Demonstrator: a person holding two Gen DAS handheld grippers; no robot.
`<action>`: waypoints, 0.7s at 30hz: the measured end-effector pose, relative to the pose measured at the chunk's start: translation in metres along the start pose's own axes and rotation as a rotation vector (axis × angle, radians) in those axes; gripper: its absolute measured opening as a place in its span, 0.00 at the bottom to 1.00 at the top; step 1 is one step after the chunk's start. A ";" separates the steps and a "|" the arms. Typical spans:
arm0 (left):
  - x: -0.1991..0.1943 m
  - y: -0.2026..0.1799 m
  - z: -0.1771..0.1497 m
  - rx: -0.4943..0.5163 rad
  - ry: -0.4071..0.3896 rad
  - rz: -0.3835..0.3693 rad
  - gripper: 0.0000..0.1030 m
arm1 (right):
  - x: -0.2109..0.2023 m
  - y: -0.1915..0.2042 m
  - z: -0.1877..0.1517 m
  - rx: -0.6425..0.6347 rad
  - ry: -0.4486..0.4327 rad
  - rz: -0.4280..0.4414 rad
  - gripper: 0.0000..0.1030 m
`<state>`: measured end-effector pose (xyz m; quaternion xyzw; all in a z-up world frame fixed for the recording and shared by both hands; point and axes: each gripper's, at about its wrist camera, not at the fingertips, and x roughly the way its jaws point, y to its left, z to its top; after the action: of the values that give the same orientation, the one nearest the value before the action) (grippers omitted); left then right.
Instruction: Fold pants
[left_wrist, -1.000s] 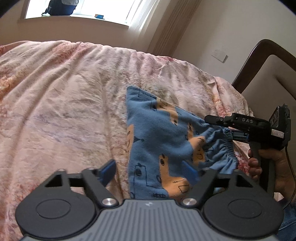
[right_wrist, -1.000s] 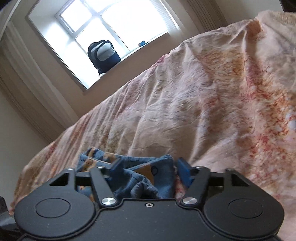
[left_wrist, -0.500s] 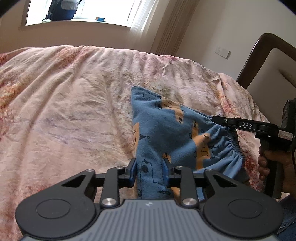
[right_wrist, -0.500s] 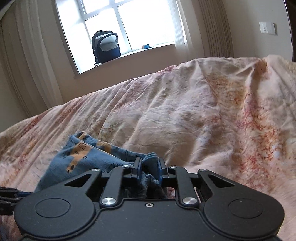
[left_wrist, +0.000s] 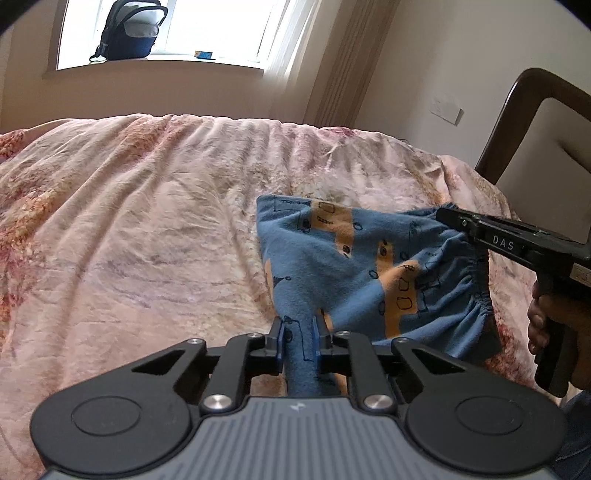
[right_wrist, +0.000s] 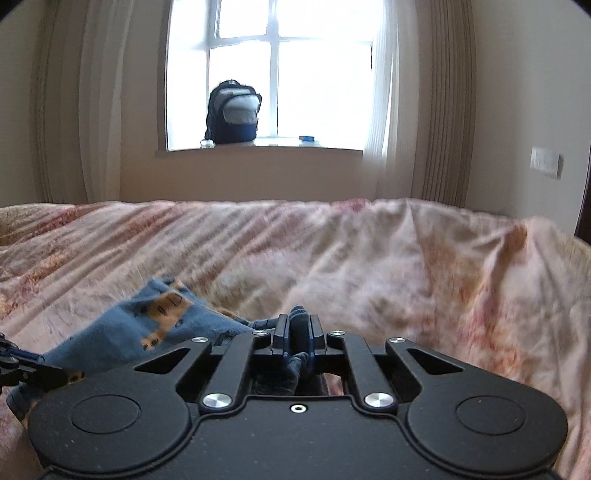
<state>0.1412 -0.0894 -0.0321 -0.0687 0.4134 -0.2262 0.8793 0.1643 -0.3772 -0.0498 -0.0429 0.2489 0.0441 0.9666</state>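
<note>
Both tongs (left_wrist: 299, 330) (right_wrist: 297, 332) clamped tight

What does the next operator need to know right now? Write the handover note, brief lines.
Left gripper: jaws have just been closing, now shut on a leg end of the pants.
Right gripper: jaws have just been closing, now shut on the gathered elastic waistband.
Pants: blue with orange print, stretched between both grippers, far part on the bedspread.
Done: both ends gripped.
Left: no fold shows yet; probably bring one end over onto the other, lay flat, release.
</note>
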 end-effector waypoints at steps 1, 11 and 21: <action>-0.001 0.001 0.001 -0.005 0.000 -0.002 0.13 | -0.001 0.001 0.003 -0.004 -0.015 0.002 0.09; -0.021 0.001 0.016 -0.004 -0.073 -0.009 0.08 | -0.008 0.013 0.021 -0.012 -0.086 0.005 0.08; -0.020 0.042 0.047 -0.109 -0.170 0.083 0.08 | 0.030 0.033 0.057 -0.021 -0.095 0.061 0.08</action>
<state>0.1798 -0.0462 -0.0008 -0.1181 0.3515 -0.1602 0.9148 0.2141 -0.3367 -0.0169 -0.0436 0.2034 0.0780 0.9750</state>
